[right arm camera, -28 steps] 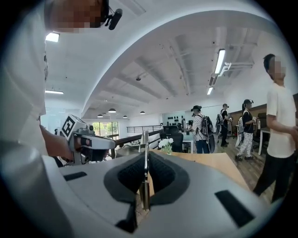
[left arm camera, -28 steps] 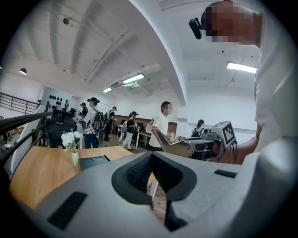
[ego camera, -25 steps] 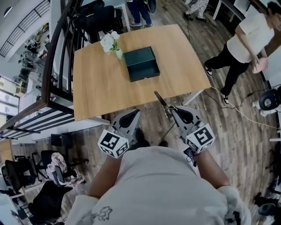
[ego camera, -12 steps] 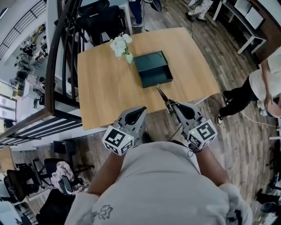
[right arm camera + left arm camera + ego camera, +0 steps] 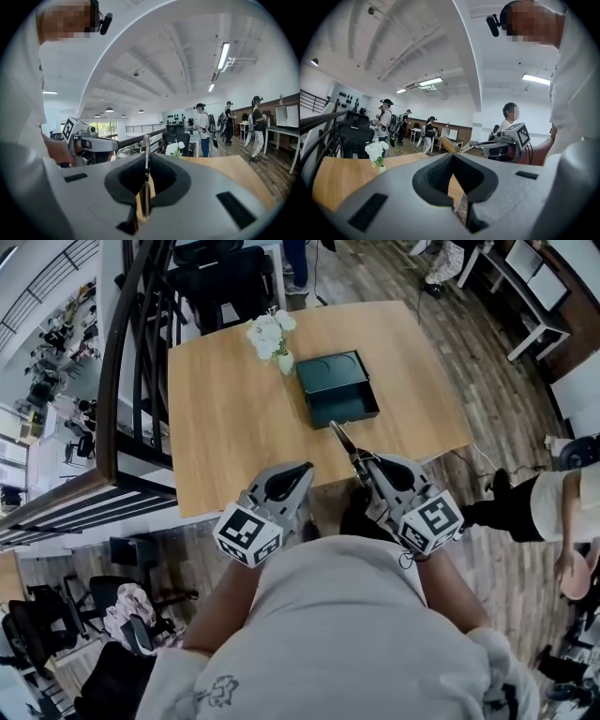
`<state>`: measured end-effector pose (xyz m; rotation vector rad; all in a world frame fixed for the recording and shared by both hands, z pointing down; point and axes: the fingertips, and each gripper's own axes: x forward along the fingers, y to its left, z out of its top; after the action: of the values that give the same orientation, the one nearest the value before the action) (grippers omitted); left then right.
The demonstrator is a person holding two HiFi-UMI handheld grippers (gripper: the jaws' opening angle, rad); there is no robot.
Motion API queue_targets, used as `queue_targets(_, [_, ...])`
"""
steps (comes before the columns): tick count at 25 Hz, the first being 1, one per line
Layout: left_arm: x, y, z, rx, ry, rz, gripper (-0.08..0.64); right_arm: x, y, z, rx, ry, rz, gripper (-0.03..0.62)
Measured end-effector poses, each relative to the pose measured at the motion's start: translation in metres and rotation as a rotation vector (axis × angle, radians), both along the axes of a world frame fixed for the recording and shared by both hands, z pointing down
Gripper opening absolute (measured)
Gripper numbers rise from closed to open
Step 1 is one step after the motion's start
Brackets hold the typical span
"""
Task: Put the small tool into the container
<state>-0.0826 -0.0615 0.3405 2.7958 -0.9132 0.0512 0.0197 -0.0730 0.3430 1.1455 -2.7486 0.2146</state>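
Nearest, both hand-held grippers are out in front of the person's pale shirt, over the near edge of the table [image 5: 234, 418]. Left hand-held gripper [image 5: 302, 470]: jaws drawn together, nothing between them. Right hand-held gripper [image 5: 364, 465]: jaws clamped on the small tool [image 5: 342, 439], a thin metal piece that sticks out forward past the fingertips. In the head view its tip lines up with the near wall of the container [image 5: 336, 381]; whether they touch cannot be told. The container is a dark green open box near the middle of the table, with nothing visible inside and no object between it and the tool. Just beside its far left corner is a small vase of white flowers [image 5: 270, 334]. Beyond the table's far edge is a black chair [image 5: 220, 282]. A dark railing [image 5: 131, 362] runs along the left side. Out on the wood floor to the right is a bystander [image 5: 544, 507].
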Motion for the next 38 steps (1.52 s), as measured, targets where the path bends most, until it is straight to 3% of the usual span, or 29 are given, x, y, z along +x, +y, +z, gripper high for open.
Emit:
queue_targets(7, [-0.005, -0.018, 0.008, -0.004, -0.009, -0.028, 0.005, -0.009, -0.022, 0.011, 0.007, 0.021, -0.05, 0.009])
queue_targets(16, [0.005, -0.047, 0.027, -0.067, -0.004, -0.066, 0.005, -0.002, -0.064, 0.049, -0.061, 0.064, -0.106, 0.009])
queue_targets(32, [0.022, -0.15, 0.072, -0.178, -0.028, -0.203, 0.005, 0.019, -0.165, 0.129, -0.147, 0.262, -0.313, 0.009])
queue_targets(38, [0.024, -0.177, 0.111, -0.258, -0.08, -0.251, 0.005, 0.021, -0.194, 0.164, -0.207, 0.309, -0.374, 0.009])
